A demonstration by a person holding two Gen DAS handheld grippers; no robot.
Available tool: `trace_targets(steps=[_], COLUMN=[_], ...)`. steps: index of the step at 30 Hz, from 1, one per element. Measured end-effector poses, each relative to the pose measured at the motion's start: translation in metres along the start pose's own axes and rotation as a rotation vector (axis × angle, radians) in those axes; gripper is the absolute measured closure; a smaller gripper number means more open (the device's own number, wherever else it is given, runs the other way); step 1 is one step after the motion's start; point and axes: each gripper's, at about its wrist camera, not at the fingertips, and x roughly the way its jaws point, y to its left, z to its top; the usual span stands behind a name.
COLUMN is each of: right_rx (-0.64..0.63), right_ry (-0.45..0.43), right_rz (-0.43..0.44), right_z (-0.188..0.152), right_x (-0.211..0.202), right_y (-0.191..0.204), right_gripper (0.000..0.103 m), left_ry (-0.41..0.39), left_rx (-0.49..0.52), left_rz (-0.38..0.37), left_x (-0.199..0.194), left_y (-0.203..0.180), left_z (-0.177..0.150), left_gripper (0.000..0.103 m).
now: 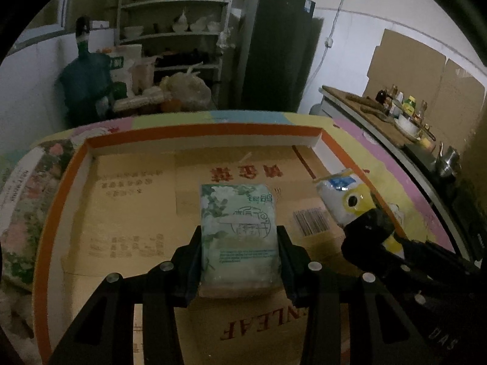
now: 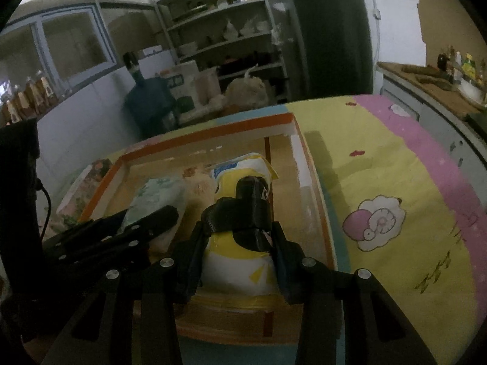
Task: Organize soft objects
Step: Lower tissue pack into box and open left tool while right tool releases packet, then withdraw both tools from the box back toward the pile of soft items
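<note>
Both packs are hanging over the cardboard box (image 1: 61, 200), and the likeliest trouble from here is a soft pack slipping or buckling. The green tissue pack (image 1: 239, 228) is giving under the squeeze (it is plainly a pliable thing), so a tilt of the hand could be letting it slide out forward before it is resting on the box floor. The yellow and white pack (image 2: 240, 261) is crinkly plastic, and it could be twisting in the grip and landing on its edge. A second risk is crowding: the two claws are working just beside each other over the right half of the box, and the right one could be knocking the green pack, or catching the orange rim of the box on the near right side. A drop outside the rim would be sending a pack onto the yellow and pink cloth (image 2: 380, 158).

The left claw (image 1: 240, 243) is standing partly closed, its two fingers pressing the green pack's long sides. The right claw (image 2: 240, 240) is likewise partly closed, clamping the yellow and white pack, whose far end is poking out beyond the tips over the box. Whether either pack is touching the box floor, I cannot tell.
</note>
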Motion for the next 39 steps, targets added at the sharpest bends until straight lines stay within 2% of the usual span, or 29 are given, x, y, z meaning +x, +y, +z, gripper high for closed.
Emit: trace_targets(steps=[12, 18, 20, 24, 26, 28, 30, 33, 36, 39], right_rx=[-0.019, -0.006, -0.006, 0.003, 0.010, 0.018, 0.022, 0.021, 0.019, 0.027], right_ry=[0.007, -0.048, -0.072, -0.110, -0.126, -0.142, -0.158, -0.186, -0.228, -0.300], right_rz=[-0.032, -0.011, -0.011, -0.003, 0.001, 0.001, 0.001, 0.036, 0.074, 0.101], right_z=[0.001, 0.001, 0.001, -0.001, -0.003, -0.006, -0.008, -0.013, -0.017, -0.021], right_x=[0.001, -0.014, -0.021, -0.036, -0.042, -0.049, -0.056, -0.067, -0.079, -0.095], right_y=[0.004, 0.001, 0.001, 0.002, 0.003, 0.004, 0.007, 0.012, 0.018, 0.026], right_gripper=[0.058, 0.047, 0.046, 0.046, 0.046, 0.043, 0.039, 0.036, 0.032, 0.029], left_ry=[0.024, 0.067, 0.068, 0.007, -0.028, -0.068, -0.115, -0.174, -0.185, -0.214], left_rx=[-0.005, -0.005, -0.006, -0.015, -0.006, 0.006, 0.030, 0.133, 0.226, 0.244], left_rz=[-0.005, -0.040, -0.033, -0.023, -0.017, -0.027, -0.038, -0.068, -0.079, -0.055], left_x=[0.001, -0.005, -0.010, -0.029, -0.039, -0.048, -0.061, -0.079, -0.092, -0.107], left_y=[0.000, 0.003, 0.004, 0.007, 0.007, 0.008, 0.008, 0.005, 0.004, 0.011], left_z=[0.001, 0.002, 0.001, 0.001, 0.000, -0.001, -0.004, -0.011, -0.015, -0.020], left_gripper=[0.056, 0.054, 0.049, 0.043, 0.038, 0.024, 0.019, 0.019, 0.018, 0.018])
